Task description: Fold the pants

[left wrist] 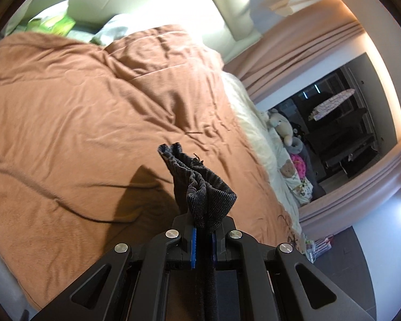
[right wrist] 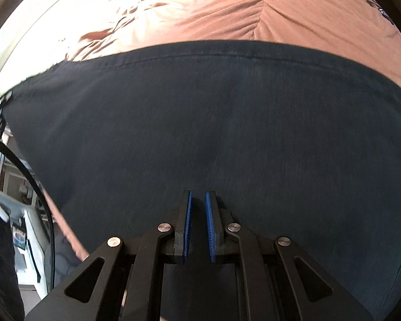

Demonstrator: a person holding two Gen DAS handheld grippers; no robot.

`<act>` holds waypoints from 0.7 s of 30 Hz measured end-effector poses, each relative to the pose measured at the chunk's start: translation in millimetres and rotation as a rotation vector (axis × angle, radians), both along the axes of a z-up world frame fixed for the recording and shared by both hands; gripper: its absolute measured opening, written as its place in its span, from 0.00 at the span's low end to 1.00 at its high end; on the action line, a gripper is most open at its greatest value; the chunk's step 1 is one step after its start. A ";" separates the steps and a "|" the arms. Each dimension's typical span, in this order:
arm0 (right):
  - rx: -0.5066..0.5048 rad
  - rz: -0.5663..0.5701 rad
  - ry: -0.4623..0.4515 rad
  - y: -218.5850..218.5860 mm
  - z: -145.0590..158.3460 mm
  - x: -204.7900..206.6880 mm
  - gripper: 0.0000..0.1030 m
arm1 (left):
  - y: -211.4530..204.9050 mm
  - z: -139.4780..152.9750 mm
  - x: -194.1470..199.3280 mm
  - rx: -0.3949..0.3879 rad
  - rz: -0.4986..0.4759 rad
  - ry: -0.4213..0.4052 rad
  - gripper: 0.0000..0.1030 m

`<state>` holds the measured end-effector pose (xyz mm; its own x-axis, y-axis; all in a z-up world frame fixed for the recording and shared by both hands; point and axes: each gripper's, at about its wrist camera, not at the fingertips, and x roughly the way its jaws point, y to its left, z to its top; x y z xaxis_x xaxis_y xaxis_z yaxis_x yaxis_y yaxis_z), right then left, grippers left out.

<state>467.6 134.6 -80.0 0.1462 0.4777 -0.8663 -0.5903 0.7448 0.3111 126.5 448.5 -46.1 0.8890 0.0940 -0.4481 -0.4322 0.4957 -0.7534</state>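
With the left gripper [left wrist: 203, 236] clamped on the dark pants' [right wrist: 214, 123] bunched waistband and the right gripper [right wrist: 198, 227] narrowly parted and empty above the fabric, the fold should probably land flat on the brown duvet [left wrist: 80, 101].

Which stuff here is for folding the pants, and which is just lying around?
For the job:
pants
left gripper, shut on a bunch of the pants
right gripper, a little open above the pants

Just lying around:
brown blanket
teddy bear
green pillow

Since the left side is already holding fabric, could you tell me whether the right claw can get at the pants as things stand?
Probably yes: the right claw is open directly over the dark pants, with nothing visible between them.
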 end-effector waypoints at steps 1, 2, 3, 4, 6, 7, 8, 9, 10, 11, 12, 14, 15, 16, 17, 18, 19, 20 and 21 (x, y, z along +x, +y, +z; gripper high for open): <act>0.009 0.001 0.006 -3.7 0.3 -5.1 0.07 | -2.6 6.3 2.1 0.008 -0.006 -0.004 0.07; 0.013 0.002 0.008 -5.1 1.0 -6.3 0.07 | -5.4 13.0 4.5 0.016 -0.014 -0.010 0.07; 0.016 0.004 0.010 -10.8 1.5 -10.7 0.07 | -8.5 20.2 7.1 0.026 -0.021 -0.016 0.07; 0.020 0.007 0.013 -13.4 1.5 -14.2 0.08 | -11.5 26.6 9.1 0.033 -0.026 -0.021 0.07; 0.032 0.010 0.021 -18.2 1.8 -19.5 0.07 | -18.6 40.9 14.2 0.048 -0.040 -0.037 0.07; 0.038 0.012 0.026 -21.1 2.6 -19.5 0.08 | -22.1 47.5 16.5 0.058 -0.044 -0.039 0.07; 0.043 0.014 0.030 -21.0 3.8 -23.6 0.07 | -26.2 54.8 19.0 0.068 -0.050 -0.042 0.07; 0.052 0.019 0.035 -23.6 4.4 -26.4 0.07 | -30.7 61.9 21.4 0.077 -0.060 -0.050 0.07; 0.057 0.023 0.036 -25.1 4.8 -28.6 0.07 | -34.6 68.1 23.4 0.085 -0.068 -0.056 0.07; 0.060 0.027 0.037 -26.4 4.4 -29.2 0.07 | -38.6 74.7 25.7 0.094 -0.076 -0.061 0.07; 0.066 0.031 0.042 -28.6 4.6 -31.4 0.07 | -42.3 80.7 27.3 0.101 -0.082 -0.067 0.07; 0.074 0.041 0.048 -31.1 4.2 -33.6 0.07 | -49.9 92.5 31.0 0.114 -0.093 -0.077 0.07; 0.078 0.051 0.052 -32.2 4.1 -36.0 0.07 | -54.3 98.8 33.1 0.123 -0.100 -0.082 0.07; 0.080 0.057 0.054 -30.4 2.4 -39.7 0.07 | -57.9 103.6 34.6 0.130 -0.105 -0.087 0.07; 0.081 0.064 0.054 -27.4 -0.3 -45.8 0.07 | -61.3 108.8 36.1 0.136 -0.111 -0.092 0.07; 0.083 0.074 0.057 -27.5 -1.5 -47.9 0.07 | -65.0 114.0 38.0 0.140 -0.117 -0.097 0.07; 0.085 0.079 0.059 -26.9 -3.0 -48.5 0.07 | -68.2 118.4 40.1 0.146 -0.122 -0.101 0.07; 0.087 0.081 0.059 -26.8 -4.6 -48.7 0.07 | -72.4 123.5 42.0 0.153 -0.127 -0.103 0.07; 0.090 0.081 0.058 -27.4 -4.4 -50.0 0.07 | -77.2 128.8 44.0 0.159 -0.135 -0.107 0.07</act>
<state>417.5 107.2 -84.4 0.0547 0.5624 -0.8250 -0.6263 0.6629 0.4103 170.5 371.3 82.7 0.9399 0.0333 -0.3398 -0.2761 0.6597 -0.6989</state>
